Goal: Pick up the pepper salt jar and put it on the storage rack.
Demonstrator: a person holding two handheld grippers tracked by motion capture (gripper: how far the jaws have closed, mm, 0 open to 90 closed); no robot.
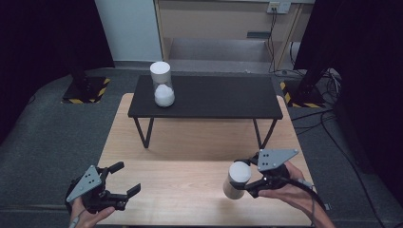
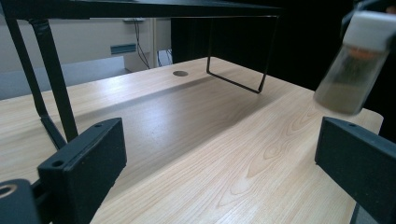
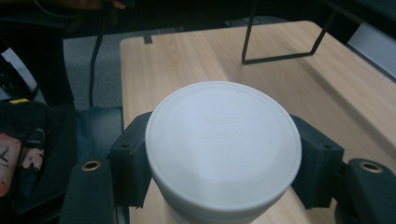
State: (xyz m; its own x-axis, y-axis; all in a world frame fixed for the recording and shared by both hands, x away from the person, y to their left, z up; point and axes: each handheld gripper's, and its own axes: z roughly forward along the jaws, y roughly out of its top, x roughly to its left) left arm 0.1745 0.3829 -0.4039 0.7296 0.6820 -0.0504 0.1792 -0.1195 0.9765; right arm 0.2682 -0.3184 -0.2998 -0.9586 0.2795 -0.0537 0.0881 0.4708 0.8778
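Observation:
A clear jar with a white lid (image 1: 236, 180) hangs over the wooden table (image 1: 190, 142) near its front right, held in my right gripper (image 1: 244, 176), which is shut on it just under the lid. In the right gripper view the white lid (image 3: 223, 146) sits between the two black jaws. The left gripper view shows this jar (image 2: 356, 65), blurred, at the upper right. My left gripper (image 1: 124, 178) is open near the front left edge with nothing between its fingers (image 2: 88, 161). A second jar (image 1: 162, 84), white-lidded and half full of white powder, stands on the left end of the black shelf (image 1: 209, 97).
The black shelf stands on thin metal legs (image 1: 143, 132) across the back half of the wooden table. A round hole (image 2: 180, 73) is in the tabletop under the shelf. Grey carpet, stand bases with yellow-black tape (image 1: 85, 90) and cables (image 1: 328, 114) surround the table.

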